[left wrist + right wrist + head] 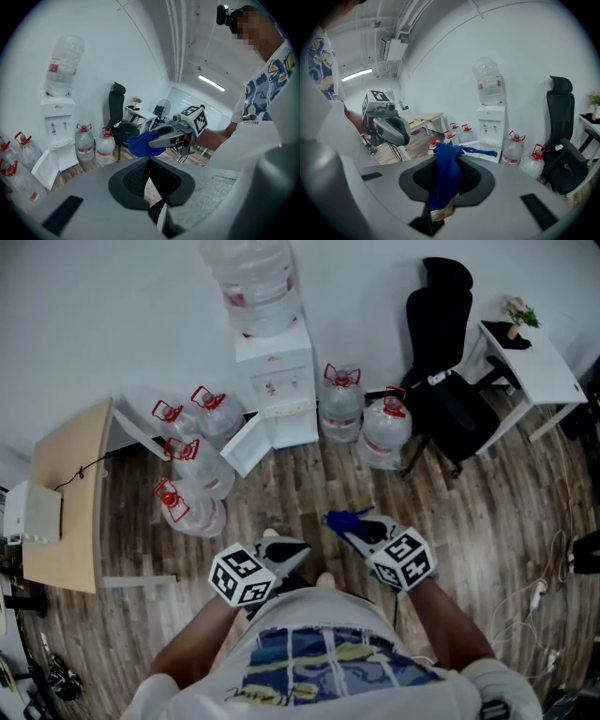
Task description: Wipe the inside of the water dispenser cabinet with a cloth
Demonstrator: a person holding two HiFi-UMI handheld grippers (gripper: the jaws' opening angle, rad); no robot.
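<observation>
Right now my right gripper (361, 532) has its jaws clamped on the blue cloth (445, 180), which hangs down between them with a tail trailing out past the tips. My left gripper (150, 161) holds nothing, its jaws drawn together with only a slit left. Both hover over the wood floor, well apart from the water dispenser (277, 390). It stands against the wall beyond the far right corner of the wooden table (70, 493), its lower cabinet door (246, 444) swung open among the water jugs (187, 507).
</observation>
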